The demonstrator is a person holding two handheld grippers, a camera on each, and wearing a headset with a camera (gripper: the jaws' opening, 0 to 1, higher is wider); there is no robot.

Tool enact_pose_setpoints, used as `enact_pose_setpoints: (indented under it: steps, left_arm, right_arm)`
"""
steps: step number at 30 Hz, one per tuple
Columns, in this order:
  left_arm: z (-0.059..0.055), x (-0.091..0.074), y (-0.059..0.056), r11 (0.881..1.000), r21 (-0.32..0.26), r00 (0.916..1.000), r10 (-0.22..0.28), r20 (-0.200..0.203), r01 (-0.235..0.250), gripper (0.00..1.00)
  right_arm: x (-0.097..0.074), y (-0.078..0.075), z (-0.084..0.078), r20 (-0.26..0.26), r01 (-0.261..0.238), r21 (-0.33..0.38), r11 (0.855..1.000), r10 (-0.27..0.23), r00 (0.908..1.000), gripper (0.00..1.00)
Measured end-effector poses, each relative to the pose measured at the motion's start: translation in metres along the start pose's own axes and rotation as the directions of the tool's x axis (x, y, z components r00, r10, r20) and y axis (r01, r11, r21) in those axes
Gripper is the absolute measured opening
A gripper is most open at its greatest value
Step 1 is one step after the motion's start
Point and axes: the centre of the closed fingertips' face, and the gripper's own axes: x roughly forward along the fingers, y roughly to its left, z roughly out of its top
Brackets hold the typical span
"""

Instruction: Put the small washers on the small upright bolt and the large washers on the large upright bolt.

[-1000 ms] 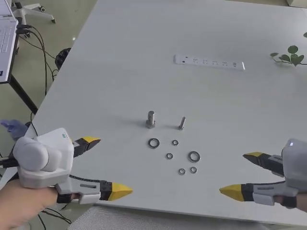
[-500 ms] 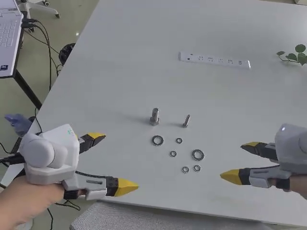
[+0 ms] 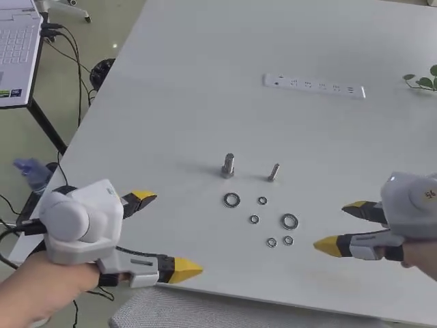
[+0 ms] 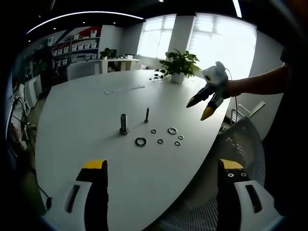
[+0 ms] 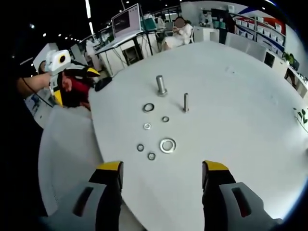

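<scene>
One large bolt (image 3: 228,165) and one small bolt (image 3: 274,171) stand on the table (image 3: 205,82), with two large washers (image 3: 231,199) and four small washers (image 3: 254,219) lying flat just beside them. The left gripper (image 3: 167,234) and right gripper (image 3: 334,225) flank the washers, both spread wide and empty.

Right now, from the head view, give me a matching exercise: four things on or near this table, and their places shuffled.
1 large bolt
2 power strip
3 laptop
4 right gripper

A off the table, far left
B open, over the table's near right part
C upright, left of the small bolt
D flat, at the table's far side

Pairs: 1-C, 2-D, 3-A, 4-B
</scene>
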Motion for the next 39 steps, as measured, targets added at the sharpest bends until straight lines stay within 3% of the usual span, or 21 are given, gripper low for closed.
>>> enact_pose_setpoints:
  steps: [3, 7, 24, 39]
  left_arm:
    - [0.000, 0.000, 0.002, 1.000, 0.007, 1.0000, 0.000, 0.003, 0.000, 0.94]
    - [0.003, 0.000, 0.003, 1.000, 0.027, 0.9999, -0.005, 0.015, 0.005, 0.93]
    - [-0.001, -0.001, 0.004, 0.999, 0.034, 0.9998, -0.021, -0.001, 0.021, 0.92]
    - [-0.003, 0.001, 0.007, 0.999, 0.046, 0.9996, -0.023, -0.016, 0.024, 0.91]
  right_arm:
    - [0.003, 0.000, -0.003, -0.033, 0.004, -0.007, 1.000, -0.004, 0.9995, 0.67]
    - [0.006, 0.000, 0.001, -0.033, 0.005, -0.011, 1.000, -0.006, 0.9994, 0.67]
    - [0.025, -0.002, 0.013, -0.074, -0.003, -0.057, 0.998, -0.002, 0.9973, 0.65]
    - [0.048, -0.009, 0.012, -0.155, 0.016, -0.045, 0.999, -0.022, 0.9877, 0.58]
